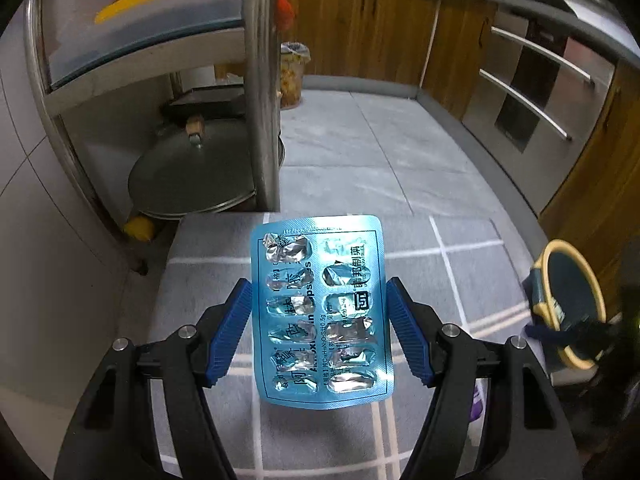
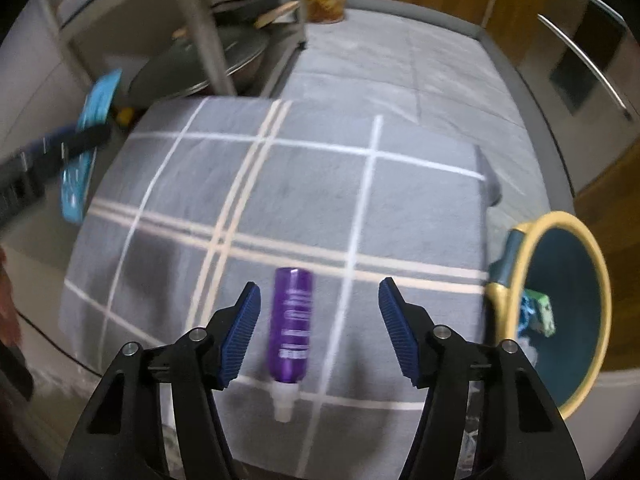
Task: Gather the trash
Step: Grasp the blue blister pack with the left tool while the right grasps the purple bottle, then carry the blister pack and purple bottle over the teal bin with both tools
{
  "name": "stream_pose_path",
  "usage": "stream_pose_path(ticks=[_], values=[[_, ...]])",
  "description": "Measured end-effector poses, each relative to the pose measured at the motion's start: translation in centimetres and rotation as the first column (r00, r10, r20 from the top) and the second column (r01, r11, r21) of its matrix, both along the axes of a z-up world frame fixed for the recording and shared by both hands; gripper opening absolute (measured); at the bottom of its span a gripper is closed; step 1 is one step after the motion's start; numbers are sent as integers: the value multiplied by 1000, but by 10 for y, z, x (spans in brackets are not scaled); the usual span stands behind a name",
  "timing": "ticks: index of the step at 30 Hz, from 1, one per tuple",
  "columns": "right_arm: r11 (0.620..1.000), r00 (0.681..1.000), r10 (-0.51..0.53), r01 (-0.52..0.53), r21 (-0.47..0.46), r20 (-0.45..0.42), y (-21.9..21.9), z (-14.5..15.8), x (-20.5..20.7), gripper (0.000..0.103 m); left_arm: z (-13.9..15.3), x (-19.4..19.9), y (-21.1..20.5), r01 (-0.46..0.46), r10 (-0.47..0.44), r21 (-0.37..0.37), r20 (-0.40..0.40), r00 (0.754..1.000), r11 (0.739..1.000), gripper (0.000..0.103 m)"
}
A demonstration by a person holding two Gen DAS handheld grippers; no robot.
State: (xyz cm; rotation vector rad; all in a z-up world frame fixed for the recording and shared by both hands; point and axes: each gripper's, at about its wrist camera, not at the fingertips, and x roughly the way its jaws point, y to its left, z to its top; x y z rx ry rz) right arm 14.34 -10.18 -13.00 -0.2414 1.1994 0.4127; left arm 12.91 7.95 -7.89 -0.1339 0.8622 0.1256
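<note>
Above the grey checked mat (image 1: 208, 248), your left gripper (image 1: 320, 332) grips a blue blister pack (image 1: 320, 316) by its side edges, lifted clear. Your right gripper (image 2: 318, 328) hangs low with jaws spread wide, a purple bottle (image 2: 290, 328) lying flat between them, untouched. Farther right, the yellow-rimmed bin (image 2: 560, 320) is cut off; its contents blur.

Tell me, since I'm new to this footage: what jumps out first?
A shiny blue blister pack, its pockets emptied, is pinched between the left gripper pads, raised over the grey checked mat. A purple bottle lies on that mat between the open right gripper fingers, beside a yellow-rimmed bin.
</note>
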Motion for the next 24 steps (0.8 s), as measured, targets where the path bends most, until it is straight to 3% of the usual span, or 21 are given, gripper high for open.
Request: stream_pose_path(ticks=[6,12,14,19,24], values=[[999,998,-19,16,-51,-59,11,-32,3,62,1,1,-2,6,-6,3,-4,1000,1000,68],[997,991,-33,24,-68,-129,12,-56,14,50,3,0,-7,27,-27,20,0,1000,999,68],[998,988,-34,25,-61,-149,13,-60,16,40,2,0,-8,31,-31,22,-3,1000,999,68],[999,987,-19,11,-51,-161,12,-58,17,37,2,1,-10,41,-41,21,-5,999,999,68],[998,993,-62,63,3,-102,-2,-32,23,35,3,2,-11,54,-54,29,-2,999,998,68]])
